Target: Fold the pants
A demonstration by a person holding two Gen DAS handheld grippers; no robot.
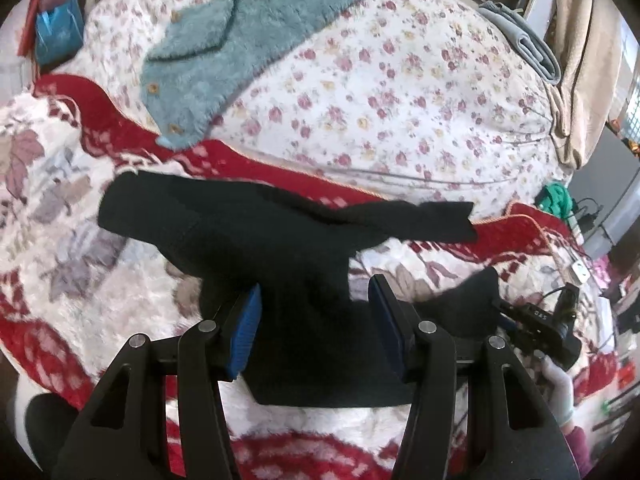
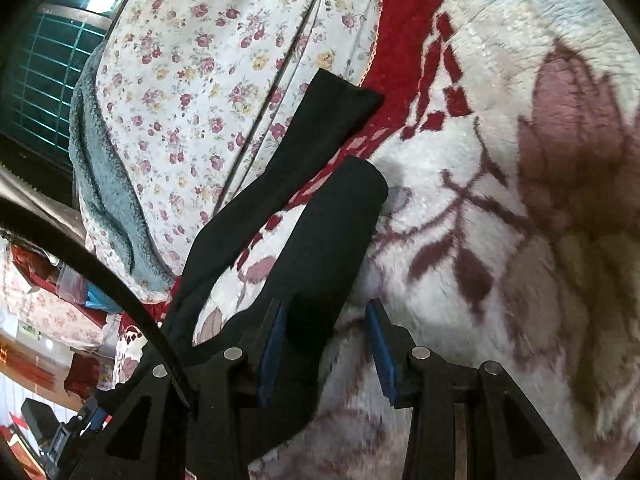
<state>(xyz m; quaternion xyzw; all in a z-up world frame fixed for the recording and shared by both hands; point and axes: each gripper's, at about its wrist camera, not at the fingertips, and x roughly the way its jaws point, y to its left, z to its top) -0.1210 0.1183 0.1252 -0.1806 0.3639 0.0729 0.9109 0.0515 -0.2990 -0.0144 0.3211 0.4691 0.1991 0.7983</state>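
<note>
Left wrist view: one pair of black pants (image 1: 280, 248) lies on the red-and-white blanket (image 1: 60, 208), partly between the left gripper (image 1: 314, 324)'s wide-apart, non-pressing fingers; one teal fleece (image 1: 224, 44) lies beyond.

Right wrist view: two pant legs stretch ahead; the right gripper (image 2: 326, 354)'s fingers stand apart, gripping nothing.

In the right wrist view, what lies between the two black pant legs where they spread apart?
In the right wrist view, the gap between the two legs of the black pants shows only the red-and-white plush blanket they lie on; nothing else sits in it.
</note>
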